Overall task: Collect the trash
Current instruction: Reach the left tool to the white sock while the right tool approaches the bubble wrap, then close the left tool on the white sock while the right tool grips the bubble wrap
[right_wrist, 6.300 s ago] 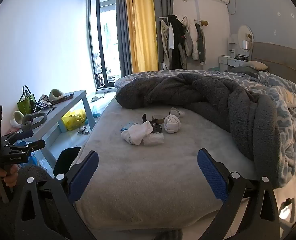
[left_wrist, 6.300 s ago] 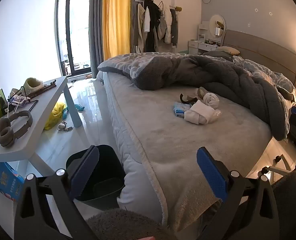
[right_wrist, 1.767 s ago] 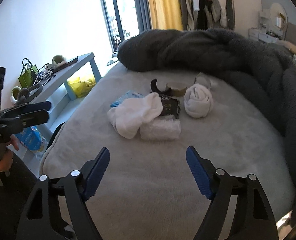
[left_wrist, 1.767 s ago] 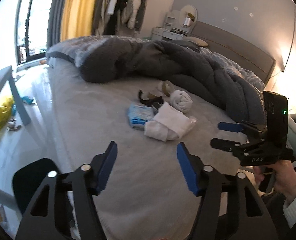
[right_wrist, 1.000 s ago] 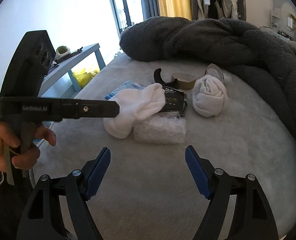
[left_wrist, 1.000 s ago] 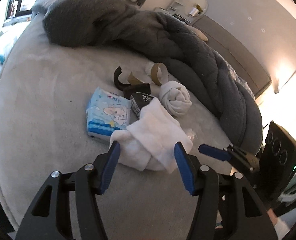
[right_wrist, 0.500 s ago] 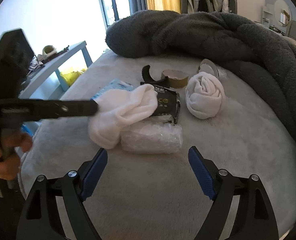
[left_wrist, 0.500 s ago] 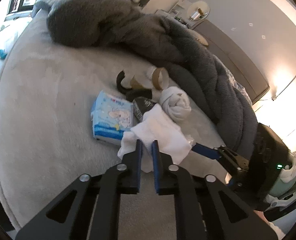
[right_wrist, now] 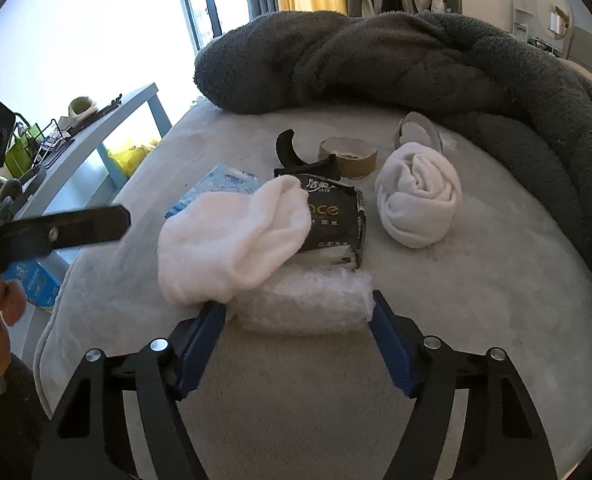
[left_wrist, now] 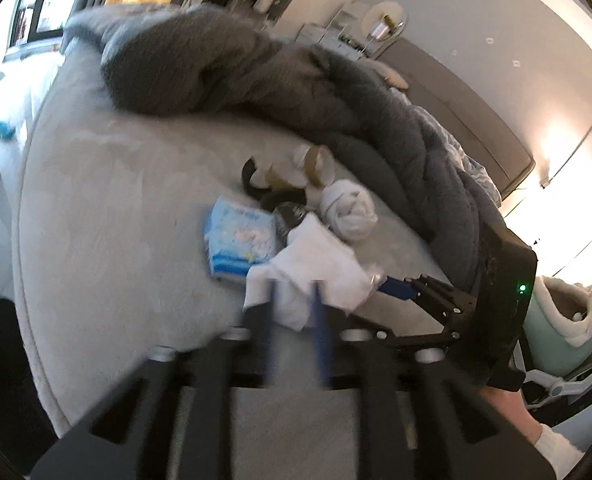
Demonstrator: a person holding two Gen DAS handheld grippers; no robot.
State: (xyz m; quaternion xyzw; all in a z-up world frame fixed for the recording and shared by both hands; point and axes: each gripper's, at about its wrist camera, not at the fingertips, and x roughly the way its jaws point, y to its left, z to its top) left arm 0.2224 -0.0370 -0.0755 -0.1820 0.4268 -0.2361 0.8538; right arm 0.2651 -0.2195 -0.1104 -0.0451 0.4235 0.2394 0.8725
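Note:
A small pile lies on the grey bed [right_wrist: 476,320]. A crumpled clear plastic wrapper [right_wrist: 304,300] sits between the open jaws of my right gripper [right_wrist: 298,312]. A white sock [right_wrist: 231,236] lies partly over it and over a black tissue pack [right_wrist: 332,216]. In the left wrist view my left gripper [left_wrist: 291,300] has its jaws narrowly apart around the near edge of the white sock [left_wrist: 316,264]; the frame is blurred. A blue tissue pack [left_wrist: 235,240], a rolled white sock [right_wrist: 416,196], tape rolls [right_wrist: 348,156] and a black curved piece [right_wrist: 287,148] lie beyond.
A dark grey duvet [right_wrist: 376,64] is heaped behind the pile. A light blue side table [right_wrist: 95,136] with a green bag stands left of the bed. A yellow bag [right_wrist: 131,156] lies on the floor beneath it.
My left gripper closed from wide open and moved onto the white sock's edge. My right gripper moved forward until its jaws flank the plastic wrapper.

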